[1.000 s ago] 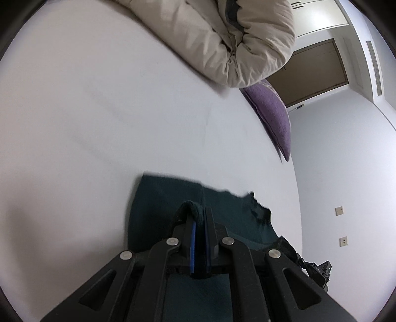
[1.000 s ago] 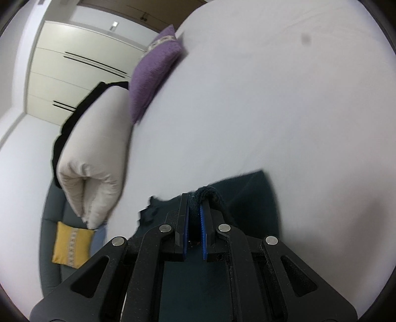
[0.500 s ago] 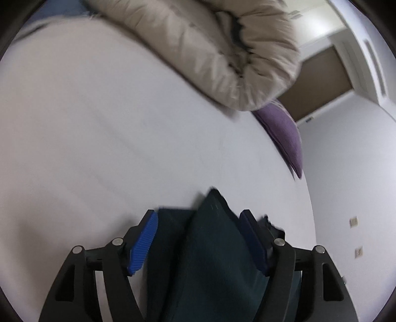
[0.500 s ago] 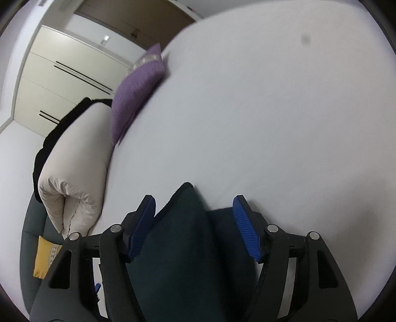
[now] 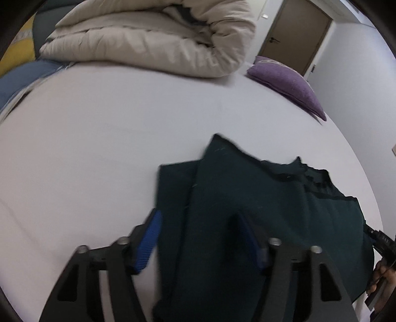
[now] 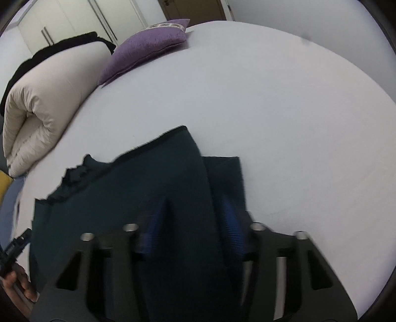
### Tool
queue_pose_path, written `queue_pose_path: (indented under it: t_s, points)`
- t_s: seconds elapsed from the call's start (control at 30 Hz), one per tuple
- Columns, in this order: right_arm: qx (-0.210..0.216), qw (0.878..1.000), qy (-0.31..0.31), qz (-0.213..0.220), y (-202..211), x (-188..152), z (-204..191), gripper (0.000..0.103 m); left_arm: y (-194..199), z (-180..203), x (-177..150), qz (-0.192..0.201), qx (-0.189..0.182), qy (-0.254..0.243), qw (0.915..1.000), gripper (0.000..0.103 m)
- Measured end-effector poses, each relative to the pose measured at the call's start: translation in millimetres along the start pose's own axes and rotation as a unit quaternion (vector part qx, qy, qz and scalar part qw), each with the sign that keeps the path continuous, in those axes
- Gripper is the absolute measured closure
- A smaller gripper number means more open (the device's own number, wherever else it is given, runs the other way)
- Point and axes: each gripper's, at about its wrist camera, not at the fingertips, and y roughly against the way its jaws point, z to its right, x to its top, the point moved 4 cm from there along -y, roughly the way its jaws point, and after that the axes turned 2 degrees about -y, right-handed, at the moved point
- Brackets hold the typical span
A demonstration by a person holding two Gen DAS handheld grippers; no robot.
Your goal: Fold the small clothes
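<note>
From my left wrist view, the left claw [image 5: 201, 239] stands wide open, its blue pads [image 5: 148, 241] spread on either side of the dark green garment [image 5: 259, 210] and gripping nothing. The garment lies on the white bed [image 5: 99, 148], folded over itself, with one layer peaking up toward the far side and a narrower strip showing along its left edge. From the right wrist view, the right claw [image 6: 195, 223] is open as well, with the same dark green garment [image 6: 136, 198] running between its fingers, which look blurred here. I cannot tell whether either claw's pads touch the cloth. At the far side of the bed I see a rolled beige duvet [image 5: 160, 37] and, beside it, a purple cushion [image 5: 287, 81]. Beyond the cushion stands a brown door [image 5: 297, 32], and white wardrobe doors [image 6: 74, 22] show in the right view.
</note>
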Motion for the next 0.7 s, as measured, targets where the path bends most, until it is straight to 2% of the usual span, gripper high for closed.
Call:
queue_pose_path:
  t_s: [0.07,0.13,0.2,0.27,0.33,0.47,0.63,0.7]
  points:
    - [0.009,1.000,0.002,-0.001,-2.0,0.0,0.7,0.085,2.9,-7.4,-4.1,0.000,0.003,0.011,0.9999,0.052]
    - [0.014,1.000,0.000,-0.005,-4.5,1.5,1.8,0.096,3.9,-13.5,-7.9,-0.004,-0.011,0.027,0.9996,0.056]
    - [0.018,1.000,0.007,-0.001,-5.7,4.7,-0.9,0.097,5.4,-13.2,-10.0,-0.005,-0.012,0.020,0.9997,0.060]
    - [0.013,1.000,0.023,0.010,-5.4,6.4,-7.5,0.098,6.6,-9.8,-12.4,-0.006,-0.010,0.005,0.9999,0.077]
    - [0.009,0.999,0.029,0.018,-3.2,6.3,-11.4,0.098,8.3,-6.3,-12.5,-0.004,-0.009,-0.007,0.9999,0.087]
    - [0.008,0.999,0.017,0.026,-5.9,7.0,-12.4,0.098,14.6,-4.8,-13.8,0.004,-0.010,-0.014,0.9998,0.089]
    - [0.014,0.999,-0.004,0.052,9.9,3.5,7.6,0.098,19.5,-19.6,-22.0,0.024,-0.021,0.030,0.9990,0.089]
    - [0.008,0.999,-0.013,0.048,-0.4,-0.1,11.2,0.098,17.1,-22.4,-27.0,0.029,-0.020,0.045,0.9984,0.089]
